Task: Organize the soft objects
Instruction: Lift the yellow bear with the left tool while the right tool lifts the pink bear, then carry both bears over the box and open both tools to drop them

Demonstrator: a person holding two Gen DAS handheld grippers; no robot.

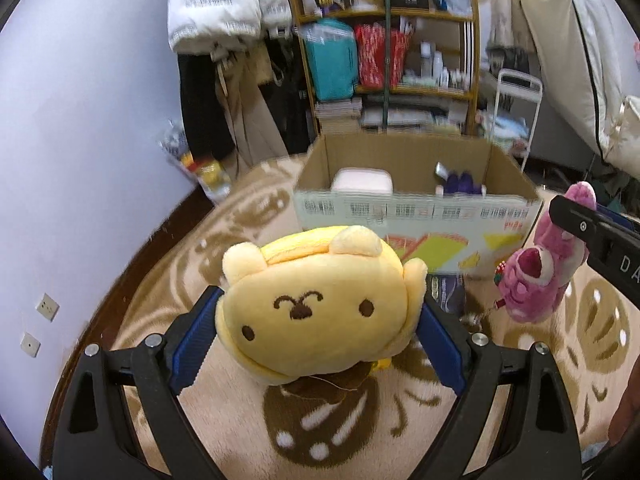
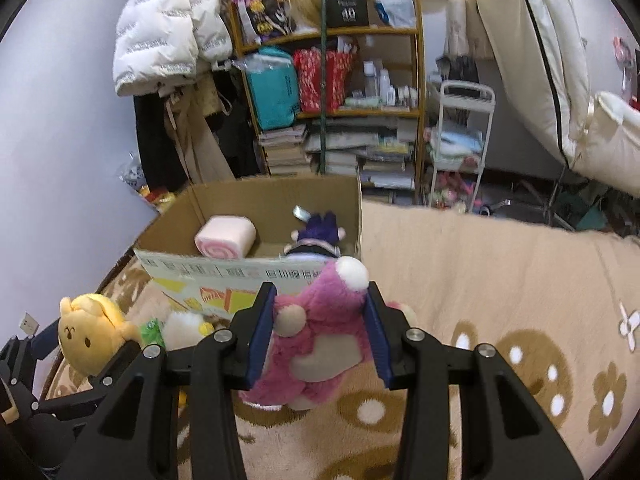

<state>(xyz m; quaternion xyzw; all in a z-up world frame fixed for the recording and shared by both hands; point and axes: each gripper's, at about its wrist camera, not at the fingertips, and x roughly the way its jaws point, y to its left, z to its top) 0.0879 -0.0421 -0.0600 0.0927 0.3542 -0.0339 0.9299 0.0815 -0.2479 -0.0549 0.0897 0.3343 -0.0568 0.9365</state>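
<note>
Two soft toys held above the rug, with the cardboard box just beyond them.

The left tool point(image 1: 318, 344) stands wide, its blue pads pressed on both sides of a yellow bear plush point(image 1: 316, 308) held clear of the patterned rug point(image 1: 340, 432). The right tool point(image 2: 320, 334) is narrower and clamps a pink bear plush point(image 2: 316, 352), its white tail pointing towards the box. Beyond both toys stands an open cardboard box point(image 2: 248, 276) on the rug. In it lie a pink swirl-roll cushion point(image 2: 226, 238) on the left and a purple-haired doll point(image 2: 318, 236) on the right, apart from each other. Farther back, a wooden shelf point(image 2: 418, 112) stands crowded with bags and books.
</note>
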